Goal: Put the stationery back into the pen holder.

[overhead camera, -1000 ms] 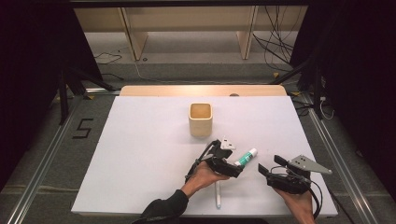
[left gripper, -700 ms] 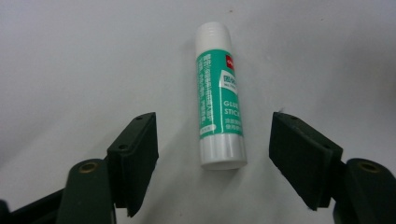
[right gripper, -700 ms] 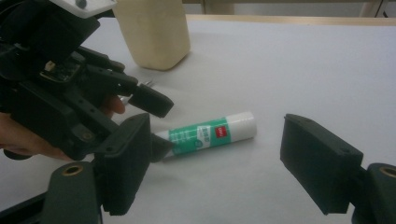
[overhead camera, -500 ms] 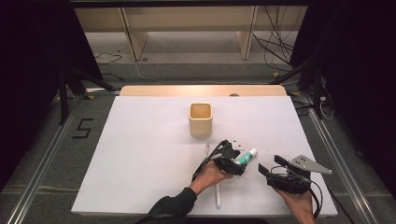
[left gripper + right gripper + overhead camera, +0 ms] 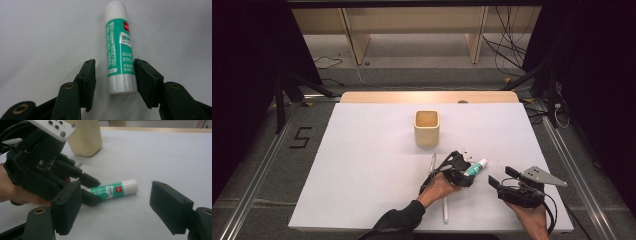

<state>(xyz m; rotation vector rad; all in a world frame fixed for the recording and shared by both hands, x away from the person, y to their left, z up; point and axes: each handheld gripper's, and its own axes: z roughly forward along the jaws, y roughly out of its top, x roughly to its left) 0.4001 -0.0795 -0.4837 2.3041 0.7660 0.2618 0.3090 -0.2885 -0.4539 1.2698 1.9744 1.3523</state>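
As seen from the high view, the left tool (image 5: pixel 463 167) reaches a glue stick (image 5: pixel 477 166) lying on the white worktop (image 5: pixel 362 165) before a beige cup (image 5: pixel 427 128). The left gripper view shows its jaws, just closing, straddling the smooth plastic cylinder (image 5: pixel 120 47), one gap remaining; squeeze squarely. The right gripper view shows the right tool (image 5: pixel 117 207) wide open.
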